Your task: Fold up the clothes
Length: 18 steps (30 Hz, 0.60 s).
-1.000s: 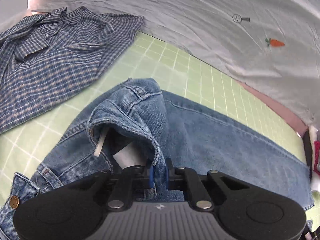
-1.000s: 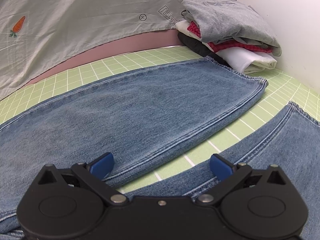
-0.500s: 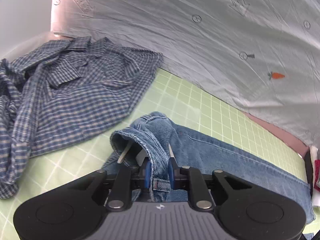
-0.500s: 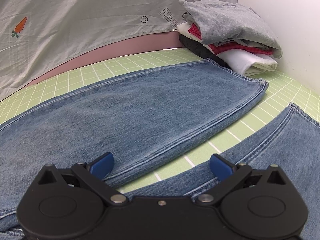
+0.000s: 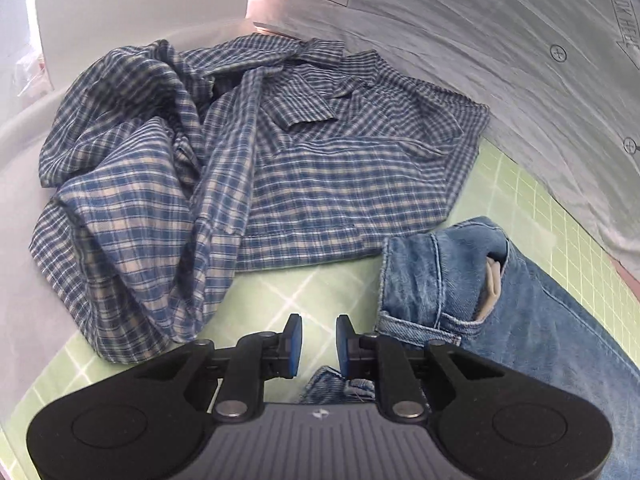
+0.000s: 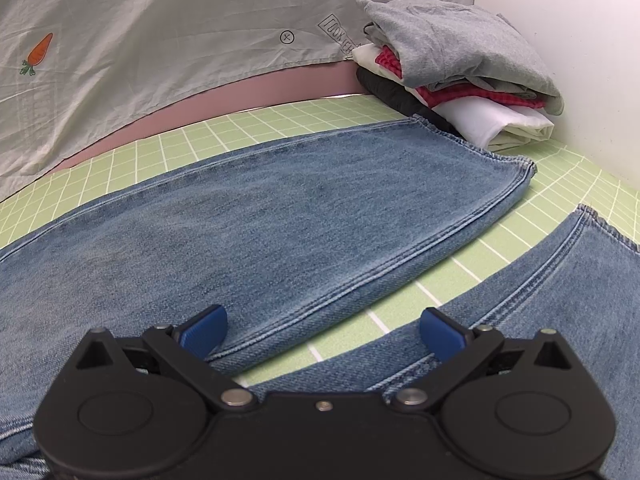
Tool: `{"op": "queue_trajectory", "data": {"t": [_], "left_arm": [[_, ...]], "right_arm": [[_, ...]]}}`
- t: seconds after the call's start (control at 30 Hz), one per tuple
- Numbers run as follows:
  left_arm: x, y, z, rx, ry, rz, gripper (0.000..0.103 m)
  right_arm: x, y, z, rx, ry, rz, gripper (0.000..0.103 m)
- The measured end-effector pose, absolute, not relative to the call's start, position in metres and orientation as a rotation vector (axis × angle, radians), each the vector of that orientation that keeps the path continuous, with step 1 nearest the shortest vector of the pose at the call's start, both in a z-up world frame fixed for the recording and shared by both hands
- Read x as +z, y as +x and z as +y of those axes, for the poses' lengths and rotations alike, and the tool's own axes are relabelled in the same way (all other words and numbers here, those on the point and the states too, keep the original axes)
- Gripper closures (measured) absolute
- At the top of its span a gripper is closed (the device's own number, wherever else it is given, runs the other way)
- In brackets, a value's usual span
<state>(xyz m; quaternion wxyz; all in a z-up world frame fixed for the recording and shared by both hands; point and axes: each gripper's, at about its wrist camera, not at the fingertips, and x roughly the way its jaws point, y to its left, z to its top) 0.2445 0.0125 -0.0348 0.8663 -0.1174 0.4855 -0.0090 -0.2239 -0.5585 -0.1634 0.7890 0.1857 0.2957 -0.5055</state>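
Green grid mat [image 6: 256, 128] bears jeans [image 6: 256, 236], plaid shirt [image 5: 248, 184], folded clothes stack [image 6: 456, 68].

I note the jeans [image 5: 532, 320] run off the frame's right edge beyond my left claw [image 5: 316, 344], whose body hides the waistband scrap beneath. The right claw's [image 6: 324, 334] housing covers the nearest denim.

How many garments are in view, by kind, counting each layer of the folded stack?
Jeans: 1
Plaid shirt: 1
Stack by the wall:
Grey garment: 1
Red garment: 1
White garment: 1
Black garment: 1
Total: 6, as far as the stack's layers can be told apart.
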Motion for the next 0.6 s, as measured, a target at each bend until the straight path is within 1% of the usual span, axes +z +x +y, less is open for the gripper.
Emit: {"op": "queue_trajectory", "data": {"t": [0.2, 0.33, 0.4, 0.47, 0.6], "left_arm": [[-0.054, 0.260, 0.010, -0.079, -0.199, 1.066, 0.083], [-0.061, 0.272, 0.004, -0.134, -0.216, 1.062, 0.083], [-0.060, 0.277, -0.002, -0.160, -0.218, 1.053, 0.084], [-0.055, 0.278, -0.007, -0.190, -0.236, 1.034, 0.086], [-0.040, 0.269, -0.030, -0.283, -0.238, 0.988, 0.086]], "right_arm": [[-0.164, -0.224, -0.557, -1.096, 0.401, 0.633, 0.000], [-0.163, -0.224, -0.558, -1.095, 0.405, 0.642, 0.000], [-0.163, -0.223, -0.558, -1.095, 0.407, 0.643, 0.000], [-0.163, -0.223, -0.558, -1.096, 0.407, 0.643, 0.000], [-0.163, -0.223, -0.558, -1.100, 0.409, 0.642, 0.000]]}}
